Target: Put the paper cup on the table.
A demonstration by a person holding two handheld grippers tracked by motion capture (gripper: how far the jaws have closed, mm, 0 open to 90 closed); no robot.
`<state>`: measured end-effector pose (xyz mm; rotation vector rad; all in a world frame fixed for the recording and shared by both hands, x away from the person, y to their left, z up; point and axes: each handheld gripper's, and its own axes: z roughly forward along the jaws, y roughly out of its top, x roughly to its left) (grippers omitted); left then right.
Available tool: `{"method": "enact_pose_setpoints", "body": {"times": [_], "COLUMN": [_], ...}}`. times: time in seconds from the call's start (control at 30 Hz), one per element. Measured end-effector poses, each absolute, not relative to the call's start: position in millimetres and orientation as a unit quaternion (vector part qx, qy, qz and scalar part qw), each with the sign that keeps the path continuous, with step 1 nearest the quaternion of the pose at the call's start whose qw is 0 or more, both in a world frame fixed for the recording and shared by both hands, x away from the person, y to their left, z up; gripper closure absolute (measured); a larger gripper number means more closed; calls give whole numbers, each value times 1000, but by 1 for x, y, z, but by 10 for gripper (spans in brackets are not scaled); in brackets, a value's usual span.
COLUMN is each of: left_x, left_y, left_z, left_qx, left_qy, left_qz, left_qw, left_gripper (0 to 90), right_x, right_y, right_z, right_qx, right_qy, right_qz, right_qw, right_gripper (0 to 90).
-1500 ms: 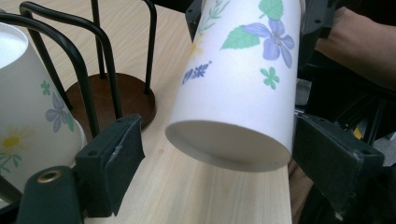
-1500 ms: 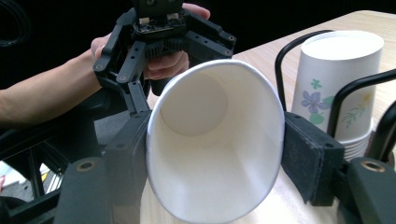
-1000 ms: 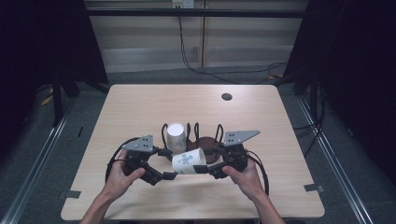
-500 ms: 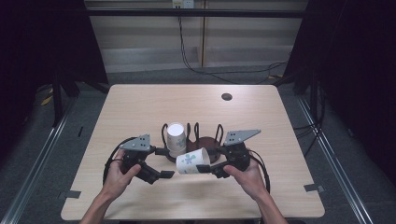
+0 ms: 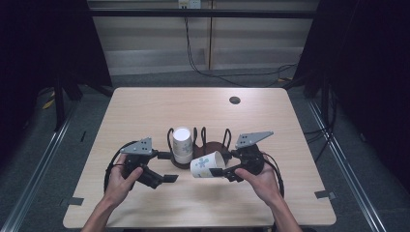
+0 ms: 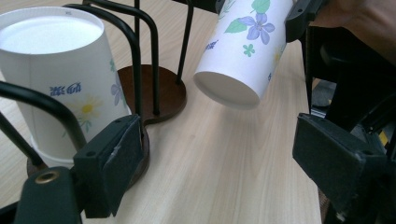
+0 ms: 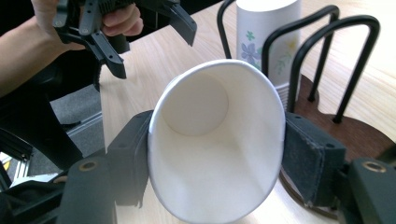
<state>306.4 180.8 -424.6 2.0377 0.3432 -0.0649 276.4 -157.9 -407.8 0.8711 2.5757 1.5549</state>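
Right gripper (image 5: pixel 227 170) fingers squeezing floral paper cup (image 5: pixel 207 165) sideways, left gripper (image 5: pixel 162 178) fingers wide and empty; best to flip it base-up, then ease onto wire cup rack (image 5: pixel 212 143).

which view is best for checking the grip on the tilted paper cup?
Right gripper view: the tilted paper cup sits mouth-on between both jaw pads, its rim squeezed oval. The left gripper view shows its base and flowered side; the high view shows it small, lying sideways at the right gripper.

A round dark grommet hole (image 5: pixel 235 100) sits near the table's (image 5: pixel 145 111) far edge — cables (image 5: pixel 203 67) trail beyond.
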Motion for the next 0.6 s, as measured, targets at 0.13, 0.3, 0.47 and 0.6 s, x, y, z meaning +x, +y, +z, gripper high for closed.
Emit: {"method": "enact_pose_setpoints", "body": {"times": [0.13,0.3,0.47,0.6], "left_x": [307,310,313,313], "left_y": [184,187,191,194], "left_z": [-424,-425,-428,-427], "left_qx": [847,843,845,842], "left_qy": [149,155,162,160], "left_qz": [-14,-13,-4,-9], "left_qw": [509,515,509,515], "left_gripper": [158,159,159,159], "right_x": [278,278,279,277], "right_y": [-162,-172,-181,-185], "right_z": [-409,-408,-410,-410], "right_qx": [285,295,309,317], "right_qy": [827,831,832,835], "right_qz": [485,471,461,451], "right_qw": [2,2,2,7], "right_gripper": [311,311,311,311]}}
